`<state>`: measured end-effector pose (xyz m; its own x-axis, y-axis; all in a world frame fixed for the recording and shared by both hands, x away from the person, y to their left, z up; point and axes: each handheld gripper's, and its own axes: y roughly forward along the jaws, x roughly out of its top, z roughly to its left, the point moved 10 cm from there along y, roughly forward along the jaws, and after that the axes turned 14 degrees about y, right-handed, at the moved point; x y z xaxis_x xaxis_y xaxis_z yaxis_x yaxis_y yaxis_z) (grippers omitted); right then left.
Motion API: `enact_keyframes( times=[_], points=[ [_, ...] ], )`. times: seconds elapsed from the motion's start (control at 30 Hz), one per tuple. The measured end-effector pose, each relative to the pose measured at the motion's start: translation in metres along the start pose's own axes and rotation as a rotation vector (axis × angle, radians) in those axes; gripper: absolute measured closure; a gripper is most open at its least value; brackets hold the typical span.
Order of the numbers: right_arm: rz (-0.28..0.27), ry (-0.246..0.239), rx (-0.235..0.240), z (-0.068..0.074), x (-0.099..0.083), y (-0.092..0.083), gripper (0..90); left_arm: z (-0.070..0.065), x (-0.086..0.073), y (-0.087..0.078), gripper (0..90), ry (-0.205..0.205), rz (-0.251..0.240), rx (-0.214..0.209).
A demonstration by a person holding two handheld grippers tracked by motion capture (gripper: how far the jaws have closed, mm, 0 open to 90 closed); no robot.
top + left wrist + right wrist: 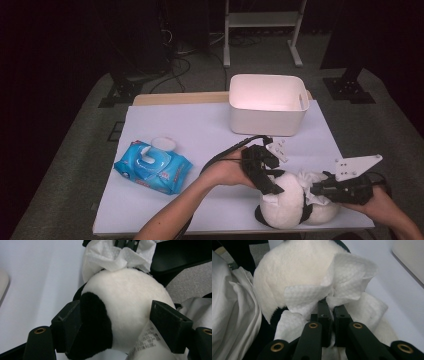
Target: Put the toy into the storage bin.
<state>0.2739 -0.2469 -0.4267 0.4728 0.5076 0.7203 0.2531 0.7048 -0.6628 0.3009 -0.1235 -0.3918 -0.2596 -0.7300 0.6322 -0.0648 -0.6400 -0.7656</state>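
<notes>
With the left gripper (117,322) clamping the plush panda (282,197) and the right gripper (331,312) pinching the wipe (337,282), hard rubbing may tear the wipe or slide the panda off the desk (200,125).

High view looks forward and down over the tabletop (165,125); both gripper views sit close behind their jaws, sharing the panda (130,302) between them.
</notes>
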Motion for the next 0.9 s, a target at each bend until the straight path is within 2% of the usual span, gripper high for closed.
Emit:
enact_keyframes(
  times=[0.03, 0.07, 0.13, 0.23, 0.27, 0.33, 0.37, 0.4, 0.43, 0.47, 0.57, 0.6, 0.7, 0.77, 0.8, 0.83, 0.87, 0.9],
  points=[
    [0.000, 0.000, 0.000, 0.000, 0.000, 0.000, 85.4, -0.001, 0.001, 0.000, 24.5, -0.004, 0.001, -0.005],
    [-0.002, -0.006, -0.003, 0.004, -0.001, 0.000, 85.4, -0.003, 0.001, 0.004, 21.8, -0.015, 0.012, -0.028],
    [0.001, -0.009, 0.003, 0.008, -0.003, -0.001, 85.4, -0.003, 0.001, 0.007, 19.1, -0.021, 0.015, -0.038],
    [0.001, -0.018, 0.009, 0.010, -0.004, -0.001, 85.4, -0.007, 0.000, 0.015, 18.3, -0.042, 0.007, -0.091],
    [0.002, -0.019, 0.013, 0.012, -0.005, -0.001, 85.3, -0.010, -0.001, 0.021, 16.5, -0.068, 0.001, -0.120],
    [0.002, -0.024, 0.018, 0.014, -0.006, 0.000, 85.3, -0.011, -0.002, 0.023, 16.1, -0.070, 0.004, -0.134],
    [0.002, -0.024, 0.018, 0.014, -0.006, 0.000, 85.3, -0.013, -0.003, 0.026, 16.1, -0.089, 0.002, -0.155],
    [0.002, -0.026, 0.025, 0.015, -0.007, 0.001, 85.2, -0.017, -0.005, 0.030, 18.6, -0.083, 0.004, -0.191],
    [0.002, -0.026, 0.025, 0.015, -0.007, 0.001, 85.2, -0.017, -0.005, 0.030, 23.6, -0.083, 0.004, -0.191],
    [0.002, -0.031, 0.028, 0.015, -0.007, 0.001, 85.2, -0.018, -0.006, 0.030, 23.6, -0.065, 0.012, -0.194],
    [-0.006, -0.039, 0.032, 0.015, -0.003, 0.001, 85.1, -0.017, -0.005, 0.024, 39.4, -0.025, 0.016, -0.179],
    [-0.020, -0.043, 0.028, 0.011, 0.002, -0.002, 85.2, -0.013, -0.003, 0.019, 44.1, -0.016, 0.006, -0.161],
    [-0.038, -0.038, 0.028, 0.007, 0.008, -0.005, 85.2, -0.009, -0.001, 0.016, 45.7, -0.011, -0.002, -0.151],
    [-0.049, -0.038, 0.017, 0.000, 0.016, -0.006, 85.2, -0.003, 0.001, 0.013, 46.0, 0.006, 0.004, -0.133],
    [-0.067, -0.034, 0.011, -0.009, 0.024, -0.006, 85.2, -0.001, 0.003, 0.010, 46.3, 0.020, 0.012, -0.124],
    [-0.067, -0.034, 0.011, -0.009, 0.024, -0.006, 85.2, 0.002, 0.003, 0.008, 46.3, 0.040, 0.027, -0.115],
    [-0.078, -0.029, 0.003, -0.018, 0.033, -0.006, 85.1, 0.008, 0.003, 0.005, 46.4, 0.066, 0.054, -0.100],
    [-0.078, -0.029, 0.003, -0.018, 0.033, -0.006, 85.1, 0.008, 0.003, 0.005, 46.5, 0.066, 0.054, -0.100]
  ],
)
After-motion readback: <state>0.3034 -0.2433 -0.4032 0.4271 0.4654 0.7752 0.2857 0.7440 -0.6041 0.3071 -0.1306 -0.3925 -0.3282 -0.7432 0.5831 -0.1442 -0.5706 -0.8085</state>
